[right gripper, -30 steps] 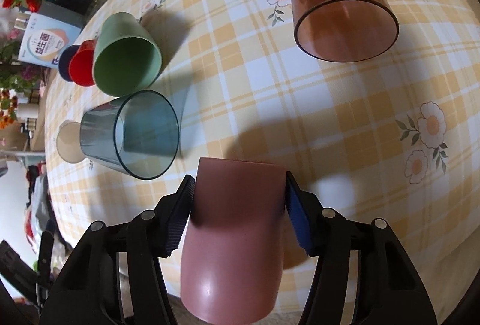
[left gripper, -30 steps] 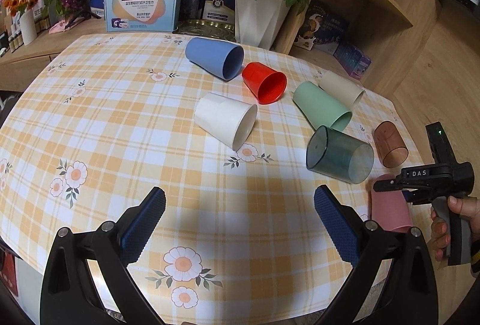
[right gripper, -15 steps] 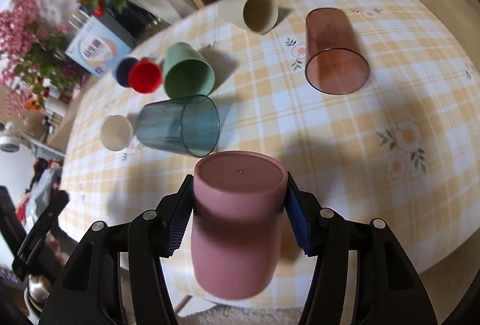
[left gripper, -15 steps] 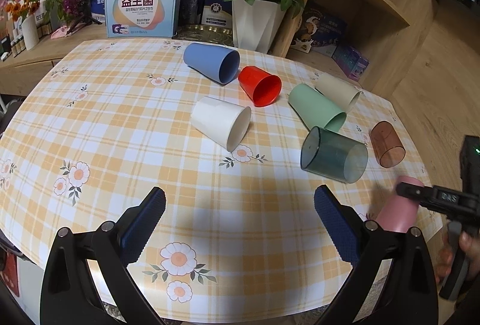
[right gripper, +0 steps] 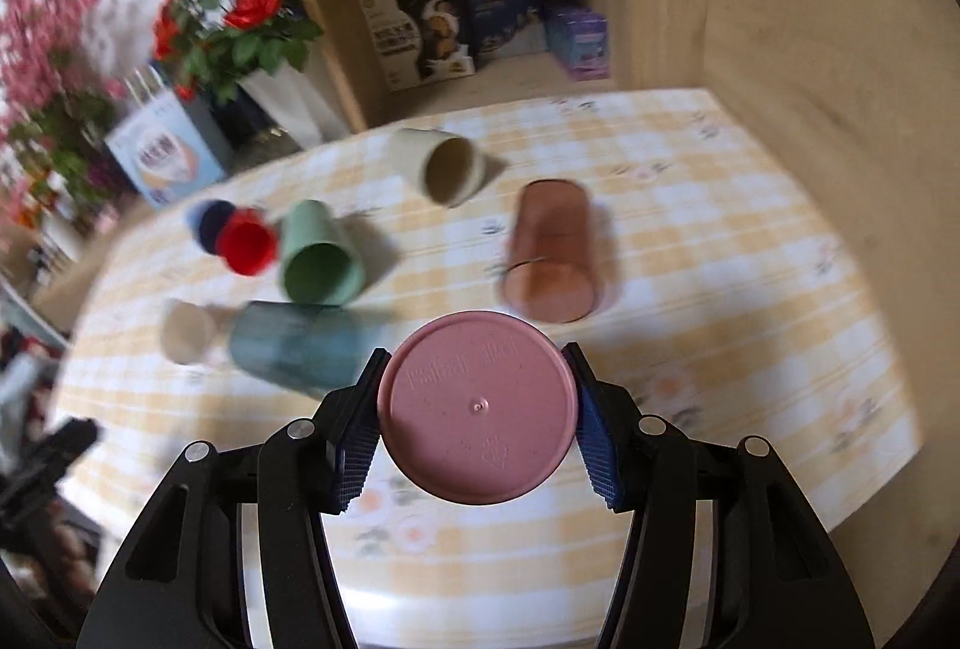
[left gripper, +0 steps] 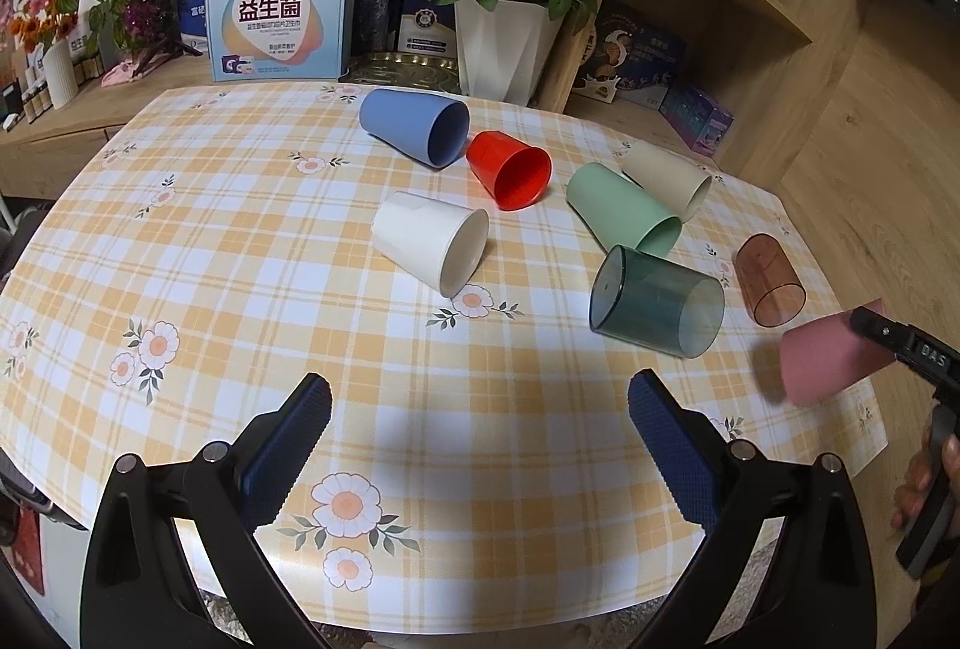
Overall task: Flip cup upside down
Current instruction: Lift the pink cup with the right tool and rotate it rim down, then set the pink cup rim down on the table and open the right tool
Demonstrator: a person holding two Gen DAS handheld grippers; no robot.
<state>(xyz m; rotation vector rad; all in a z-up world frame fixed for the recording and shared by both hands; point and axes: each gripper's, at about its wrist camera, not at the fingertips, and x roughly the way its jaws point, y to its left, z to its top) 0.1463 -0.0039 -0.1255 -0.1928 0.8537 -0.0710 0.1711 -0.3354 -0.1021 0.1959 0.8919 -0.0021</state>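
Observation:
My right gripper is shut on a pink cup, whose round base faces the camera. In the left wrist view the pink cup hangs tilted above the table's right edge, held by the right gripper. My left gripper is open and empty above the near part of the checked tablecloth.
Several cups lie on their sides on the table: blue, red, white, green, beige, dark clear and brown clear. A rose pot, boxes and wooden shelves stand behind.
The right gripper has lifted the pink cup off the table and turned it, so its base now faces the wrist camera. The left gripper has stayed open and drawn back a little.

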